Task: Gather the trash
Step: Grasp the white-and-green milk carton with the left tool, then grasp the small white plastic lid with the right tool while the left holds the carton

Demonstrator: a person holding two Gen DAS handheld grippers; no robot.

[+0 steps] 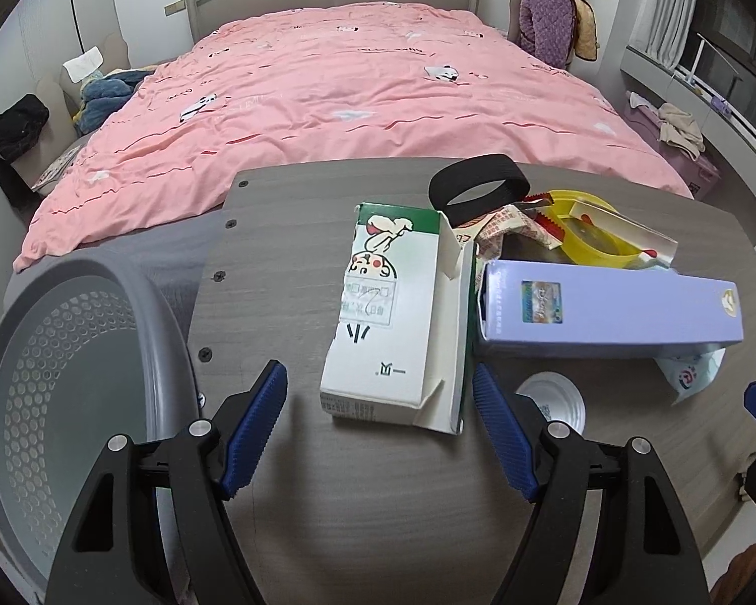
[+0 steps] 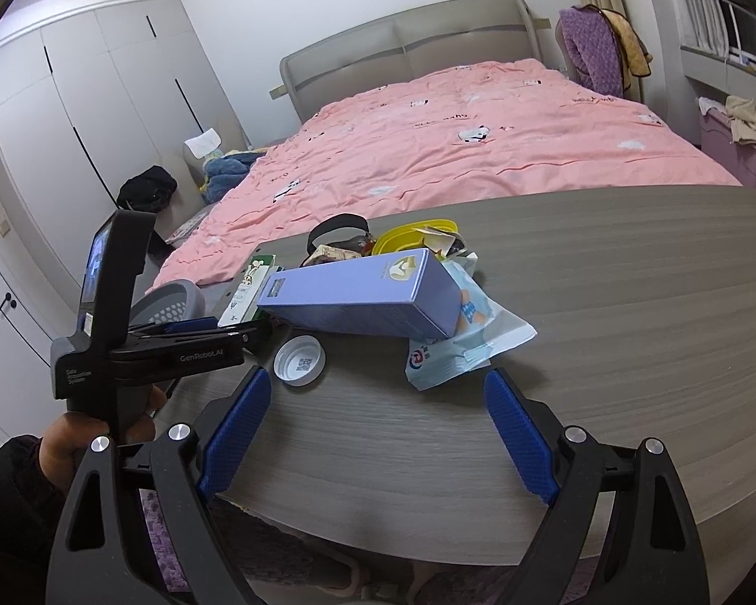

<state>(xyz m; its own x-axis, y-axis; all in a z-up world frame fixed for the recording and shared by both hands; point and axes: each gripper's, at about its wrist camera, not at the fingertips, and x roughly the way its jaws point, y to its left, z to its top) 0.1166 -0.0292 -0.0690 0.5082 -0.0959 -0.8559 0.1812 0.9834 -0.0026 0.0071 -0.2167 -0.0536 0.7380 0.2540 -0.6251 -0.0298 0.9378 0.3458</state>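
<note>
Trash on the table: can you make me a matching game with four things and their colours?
Things:
1. long box
2. bottle cap
3. bin
4. lid

Colours:
A. grey
B. yellow
C. purple
D. white

Pairs: 1-C, 2-D, 3-A, 4-B
</note>
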